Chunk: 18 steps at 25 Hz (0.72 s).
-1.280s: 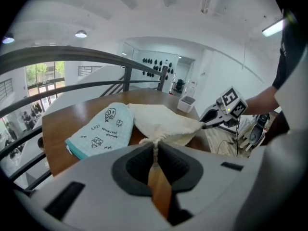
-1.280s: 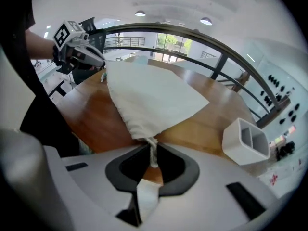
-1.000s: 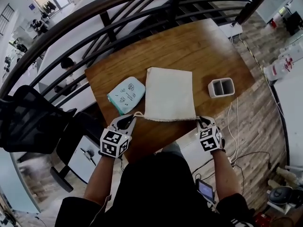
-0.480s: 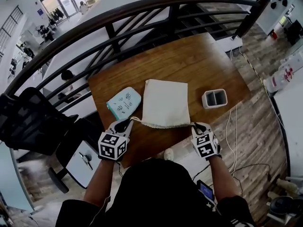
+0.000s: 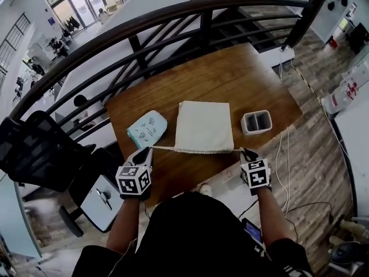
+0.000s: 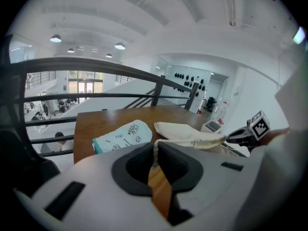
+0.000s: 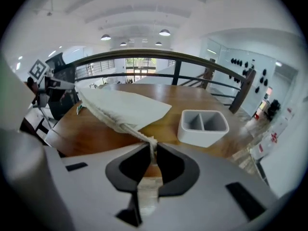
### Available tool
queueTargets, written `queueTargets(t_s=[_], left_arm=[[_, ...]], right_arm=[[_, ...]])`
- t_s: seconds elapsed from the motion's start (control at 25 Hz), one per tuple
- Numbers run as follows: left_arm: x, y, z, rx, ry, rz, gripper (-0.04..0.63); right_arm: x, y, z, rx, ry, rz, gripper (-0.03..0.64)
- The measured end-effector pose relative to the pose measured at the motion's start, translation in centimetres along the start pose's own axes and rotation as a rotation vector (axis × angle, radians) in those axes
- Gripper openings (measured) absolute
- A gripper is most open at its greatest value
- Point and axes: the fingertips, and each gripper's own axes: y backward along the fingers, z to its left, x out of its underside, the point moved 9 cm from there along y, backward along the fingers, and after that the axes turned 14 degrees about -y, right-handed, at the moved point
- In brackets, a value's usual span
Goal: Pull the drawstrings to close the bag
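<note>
Pinching a cord apiece, the left hand-held gripper (image 5: 146,150) is clamped on the left drawstring (image 5: 161,148) and the right hand-held gripper (image 5: 245,152) on the right drawstring (image 5: 237,150), at the near edge of a wooden tabletop (image 5: 230,74). Between them lies the cream bag (image 5: 204,126), its puckered mouth facing the person. A teal pouch (image 5: 147,129) lies just beside the bag's left edge, and a white two-compartment container (image 5: 256,122) stands apart on its right; neither blocks the cords. A curved black railing (image 5: 173,13) runs beyond the tabletop's far side, and a black chair (image 5: 34,149) stands to the left. A second ago the left cord hung in a slack loop; now both cords run taut in one straight line, with the grippers farther apart.
</note>
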Motion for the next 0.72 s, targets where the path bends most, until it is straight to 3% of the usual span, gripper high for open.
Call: queueTargets(t_s=[0.16,0.48,0.6,0.72], left_arm=[[-0.1,-0.2,-0.3,-0.012,-0.024,0.0,0.037],[-0.7,-0.5,0.4,-0.06,0.053,-0.01,0.037],[-0.6,-0.3,0.9,-0.1,0.065,-0.007,0.037],[-0.3,-0.3,0.9,-0.111,0.052,0.007,0.037]], right_arm=[[-0.1,0.1,-0.2,0.012,-0.008,-0.013,0.038],[-0.7,0.0,0.1,-0.028,-0.048,-0.039,0.038],[-0.7,0.3,-0.7,-0.027,-0.104,-0.064,0.037],[-0.8,0.3,-2.6,-0.004,-0.228,-0.085,0.037]])
